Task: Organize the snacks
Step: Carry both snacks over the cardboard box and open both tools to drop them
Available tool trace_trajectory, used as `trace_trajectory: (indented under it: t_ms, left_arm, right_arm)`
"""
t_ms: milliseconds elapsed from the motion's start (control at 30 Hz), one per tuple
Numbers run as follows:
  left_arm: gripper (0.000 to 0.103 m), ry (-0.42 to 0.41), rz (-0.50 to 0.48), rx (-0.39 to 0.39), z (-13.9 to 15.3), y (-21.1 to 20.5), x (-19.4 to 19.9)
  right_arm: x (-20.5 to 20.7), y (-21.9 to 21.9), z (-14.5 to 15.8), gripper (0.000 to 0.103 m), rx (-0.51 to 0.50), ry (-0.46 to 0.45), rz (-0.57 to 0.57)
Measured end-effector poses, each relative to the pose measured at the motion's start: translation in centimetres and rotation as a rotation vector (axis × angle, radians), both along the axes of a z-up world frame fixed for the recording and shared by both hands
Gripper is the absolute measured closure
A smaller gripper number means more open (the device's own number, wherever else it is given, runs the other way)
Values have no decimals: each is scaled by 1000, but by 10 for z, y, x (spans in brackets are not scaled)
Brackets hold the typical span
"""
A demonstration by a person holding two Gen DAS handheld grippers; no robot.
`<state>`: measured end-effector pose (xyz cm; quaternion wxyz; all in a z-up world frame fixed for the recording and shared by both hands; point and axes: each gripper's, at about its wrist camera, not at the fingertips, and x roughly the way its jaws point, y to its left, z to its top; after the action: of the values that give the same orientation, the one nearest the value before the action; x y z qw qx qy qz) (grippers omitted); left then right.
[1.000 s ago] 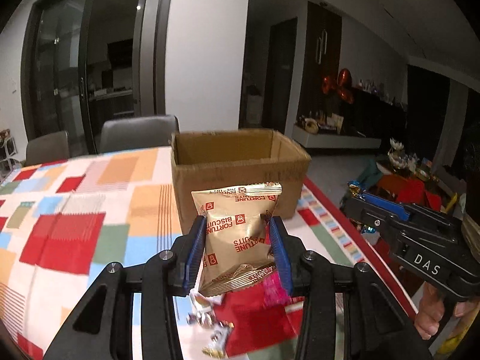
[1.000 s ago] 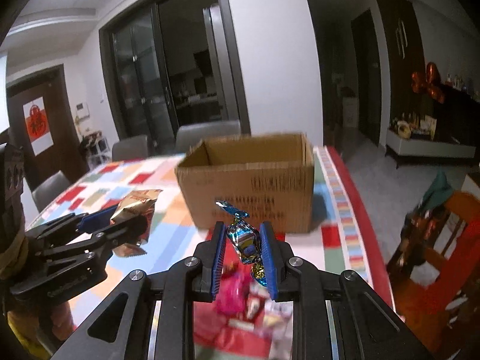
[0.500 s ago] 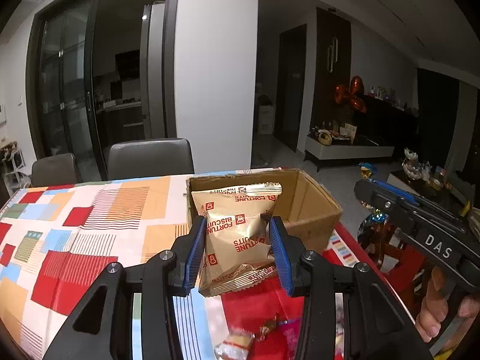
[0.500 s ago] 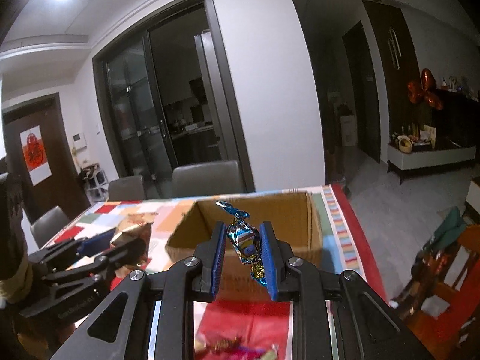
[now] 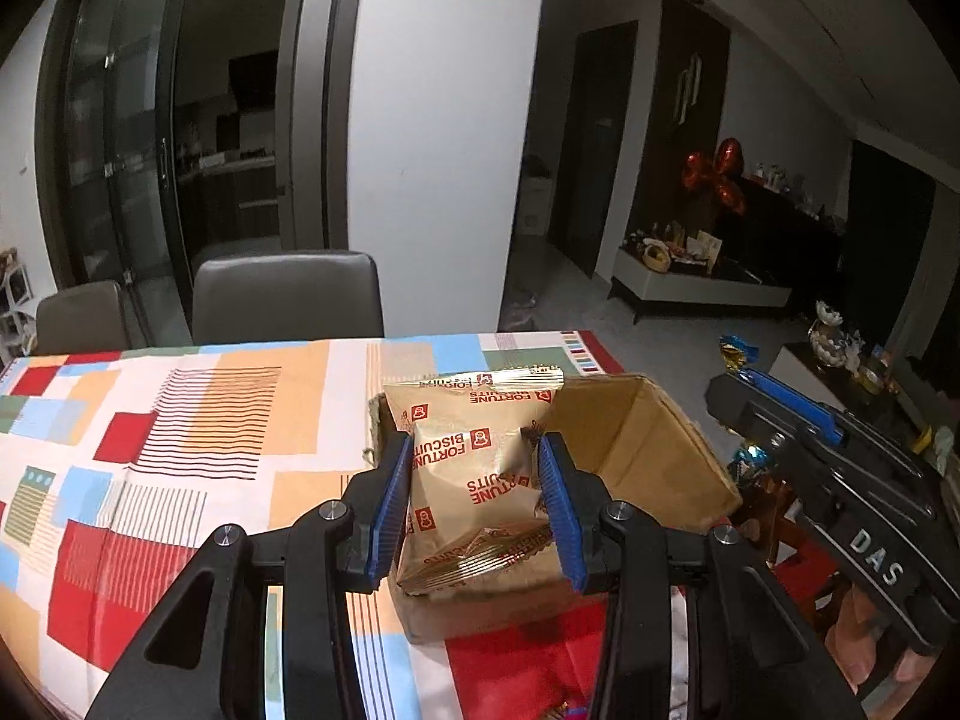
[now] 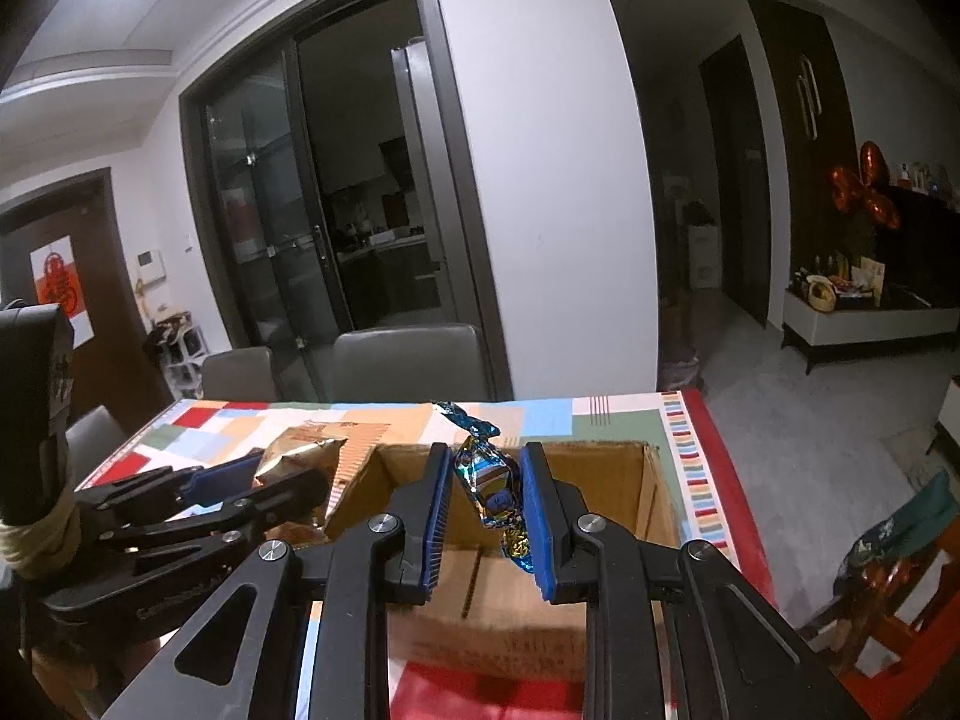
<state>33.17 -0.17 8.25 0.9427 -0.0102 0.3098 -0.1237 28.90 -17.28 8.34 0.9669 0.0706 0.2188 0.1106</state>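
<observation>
Left-wrist view. The left gripper [image 5: 477, 501] is closed on a gold biscuit packet [image 5: 465, 474] printed in red; both blue pads [image 5: 391, 507] press its sides, and the packet stands upright between them with its crimped top edge uppermost. The packet hangs in front of, and seemingly above, the left part of an open cardboard box [image 5: 648, 468], hiding the box's left wall. The box stands on a table [image 5: 180, 420] covered with a patchwork cloth of red, orange, blue and green blocks, close to the table's right edge, where a red border runs. At the right of this view the right gripper [image 5: 747, 387] shows side-on, with a foil sweet [image 5: 737, 353] protruding from its tip and fingers of a hand [image 5: 864, 642] wrapped round its handle.

Right-wrist view. The right gripper [image 6: 483, 495] is closed on the blue-and-gold foil sweet [image 6: 489, 480], which sits twisted and tilted between the pads [image 6: 438, 510], one twisted end rising above the fingertips. The sweet is held over the box [image 6: 654, 504], whose inside is visible below and behind it. To the left, the left gripper [image 6: 264, 474] holds the biscuit packet [image 6: 300, 450] at the box's left wall. Two grey chairs [image 6: 408, 360] stand at the table's far edge [image 6: 540, 405].
</observation>
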Motion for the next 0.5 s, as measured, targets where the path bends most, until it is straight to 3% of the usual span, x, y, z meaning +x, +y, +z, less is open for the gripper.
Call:
trace_trajectory:
  t_ms: [500]
  left_arm:
    - [58, 107, -4, 49, -13, -11, 54]
  right_arm:
    - [55, -2, -21, 78, -53, 123, -36]
